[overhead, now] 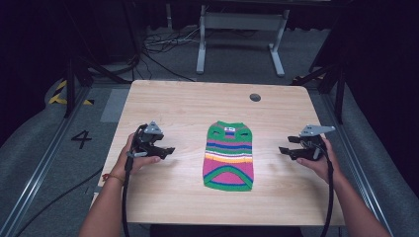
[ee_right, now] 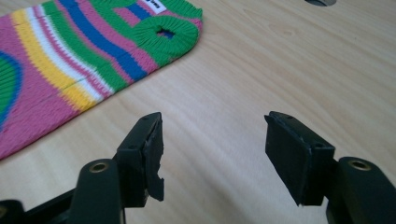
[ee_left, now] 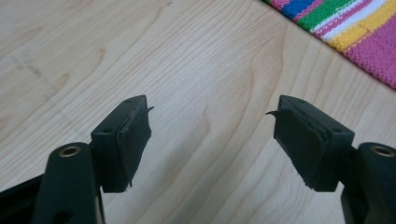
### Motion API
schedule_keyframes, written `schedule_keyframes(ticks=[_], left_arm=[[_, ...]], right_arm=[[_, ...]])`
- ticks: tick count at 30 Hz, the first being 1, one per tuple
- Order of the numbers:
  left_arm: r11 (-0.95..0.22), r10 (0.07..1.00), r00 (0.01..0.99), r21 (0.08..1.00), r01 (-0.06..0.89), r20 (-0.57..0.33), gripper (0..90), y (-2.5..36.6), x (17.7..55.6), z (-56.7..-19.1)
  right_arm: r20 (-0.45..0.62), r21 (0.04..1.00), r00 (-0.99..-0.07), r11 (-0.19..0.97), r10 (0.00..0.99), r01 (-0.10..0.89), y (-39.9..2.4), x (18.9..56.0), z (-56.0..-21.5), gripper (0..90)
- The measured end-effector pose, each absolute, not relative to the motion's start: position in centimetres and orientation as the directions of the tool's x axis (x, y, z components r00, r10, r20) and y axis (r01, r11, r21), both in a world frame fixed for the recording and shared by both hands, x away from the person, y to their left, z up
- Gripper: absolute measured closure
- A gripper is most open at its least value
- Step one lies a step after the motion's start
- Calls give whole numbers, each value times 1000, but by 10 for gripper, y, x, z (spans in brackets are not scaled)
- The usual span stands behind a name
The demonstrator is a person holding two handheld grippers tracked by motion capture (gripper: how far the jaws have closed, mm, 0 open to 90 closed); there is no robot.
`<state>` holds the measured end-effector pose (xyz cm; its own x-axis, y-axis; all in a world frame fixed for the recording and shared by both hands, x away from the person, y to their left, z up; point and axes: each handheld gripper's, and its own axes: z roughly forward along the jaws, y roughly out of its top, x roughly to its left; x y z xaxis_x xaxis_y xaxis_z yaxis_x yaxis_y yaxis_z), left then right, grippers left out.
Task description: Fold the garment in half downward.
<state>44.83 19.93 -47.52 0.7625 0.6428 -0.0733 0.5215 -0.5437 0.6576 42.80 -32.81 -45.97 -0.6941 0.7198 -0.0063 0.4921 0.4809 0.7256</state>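
Note:
A small knitted striped sweater (overhead: 229, 157) in green, pink, blue, yellow and white lies flat in the middle of the wooden table (overhead: 188, 106). My left gripper (overhead: 167, 152) is held to the left of it, jaws apart with bare wood between them (ee_left: 212, 121); a corner of the sweater (ee_left: 345, 28) shows at the upper right of its view. To the right of the garment my right gripper (overhead: 285, 150) is open and empty (ee_right: 214, 135), with the sweater's neck end (ee_right: 93, 51) up to the left.
A round cable hole (overhead: 255, 97) sits near the table's far edge. Beyond the table stand a white metal frame (overhead: 241, 34) and loose cables (overhead: 158, 47) on the grey floor. Black stands flank both sides of the table.

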Motion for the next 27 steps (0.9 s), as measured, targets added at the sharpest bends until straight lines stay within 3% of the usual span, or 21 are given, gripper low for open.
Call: schedule_keyframes(ticks=[16,27], left_arm=[[-513,629,768,678,526,-120,322,149,498,-477],[-497,624,766,676,543,-156,364,104,531,-483]], right_arm=[[15,716,-698,480,716,508,-273,486,-464,427],[8,704,-693,488,721,516,-240,517,-472,531]])
